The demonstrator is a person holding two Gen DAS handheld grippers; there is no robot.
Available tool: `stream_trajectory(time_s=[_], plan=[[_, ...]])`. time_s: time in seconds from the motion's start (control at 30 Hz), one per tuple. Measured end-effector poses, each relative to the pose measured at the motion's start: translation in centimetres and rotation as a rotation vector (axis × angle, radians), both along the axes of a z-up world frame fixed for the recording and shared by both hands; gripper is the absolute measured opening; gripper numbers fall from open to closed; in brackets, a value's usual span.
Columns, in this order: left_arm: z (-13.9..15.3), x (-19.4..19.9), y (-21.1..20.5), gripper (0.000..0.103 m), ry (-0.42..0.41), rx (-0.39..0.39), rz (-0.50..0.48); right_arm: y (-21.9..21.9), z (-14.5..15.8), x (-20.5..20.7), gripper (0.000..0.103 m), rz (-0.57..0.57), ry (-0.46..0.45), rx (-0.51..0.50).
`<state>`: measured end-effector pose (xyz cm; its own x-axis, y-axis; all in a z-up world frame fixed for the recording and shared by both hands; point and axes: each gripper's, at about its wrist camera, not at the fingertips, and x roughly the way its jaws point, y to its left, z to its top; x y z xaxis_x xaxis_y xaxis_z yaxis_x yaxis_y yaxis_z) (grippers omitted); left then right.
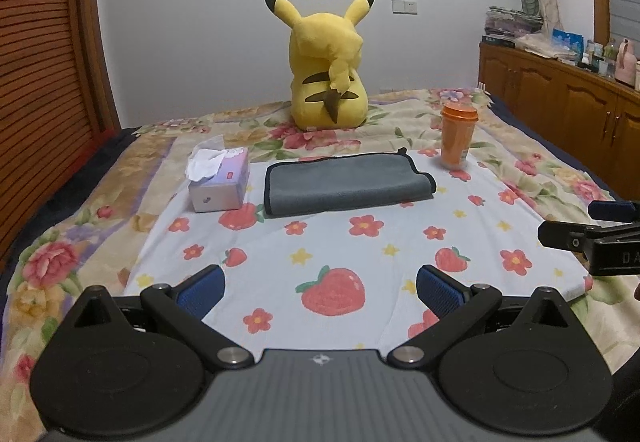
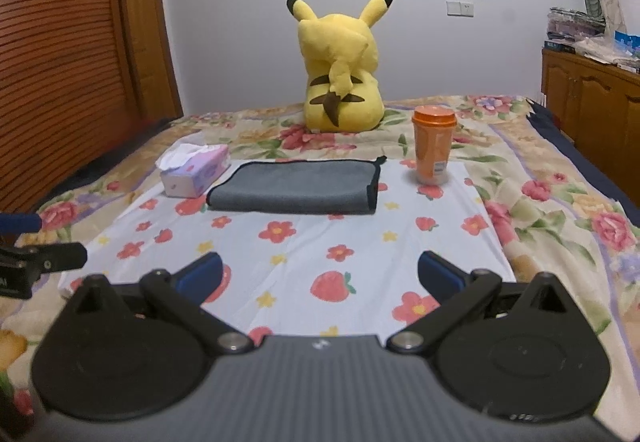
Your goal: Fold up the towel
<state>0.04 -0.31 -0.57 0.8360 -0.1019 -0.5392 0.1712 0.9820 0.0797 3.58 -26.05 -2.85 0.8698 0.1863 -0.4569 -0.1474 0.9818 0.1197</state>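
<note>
Here, the gray towel [image 1: 347,184] lies mid-frame, long axis left-to-right, well ahead of both claws, left claw [image 1: 320,288] and right claw [image 2: 320,278], each spread apart, equally near.

Folded grey towel [image 1: 347,182] beside tissue box [image 1: 219,180]

A wide bed [image 1: 120,178] covered with a cream blanket printed in large red flowers is carrying everything here. A pale blue cloth printed with strawberries and small flowers [image 1: 360,242] is lying spread flat over the blanket's near half. On that cloth a folded grey microfibre towel with black edging [image 1: 348,184] is resting between a lilac cardboard tissue box [image 1: 220,184] and an upright orange plastic cup with a lid [image 1: 458,136]. A yellow plush Pikachu toy [image 1: 328,70] is sitting on the blanket behind them.
</note>
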Motion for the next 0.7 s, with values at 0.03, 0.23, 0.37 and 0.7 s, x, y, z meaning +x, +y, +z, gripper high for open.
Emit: stream_trajectory(time_s=[0.03,0.23,0.37,0.7], plan=[[-0.1,-0.1,0.0,0.1,0.0,0.001,-0.001,0.0,-0.1,0.0,0.103,0.0,0.001,-0.002],[-1.2,0.0,-0.4,0.1,0.005,0.014,-0.016,0.2,-0.8,0.1,0.103,-0.005,0.003,-0.023],[-1.7,0.3,-0.2,0.1,0.026,0.016,-0.012,0.3,-1.3,0.4,0.103,-0.008,0.023,-0.03],[-1.9,0.9,0.0,0.1,0.016,0.008,0.011,0.2,-1.6,0.5,0.103,-0.03,0.012,-0.027]])
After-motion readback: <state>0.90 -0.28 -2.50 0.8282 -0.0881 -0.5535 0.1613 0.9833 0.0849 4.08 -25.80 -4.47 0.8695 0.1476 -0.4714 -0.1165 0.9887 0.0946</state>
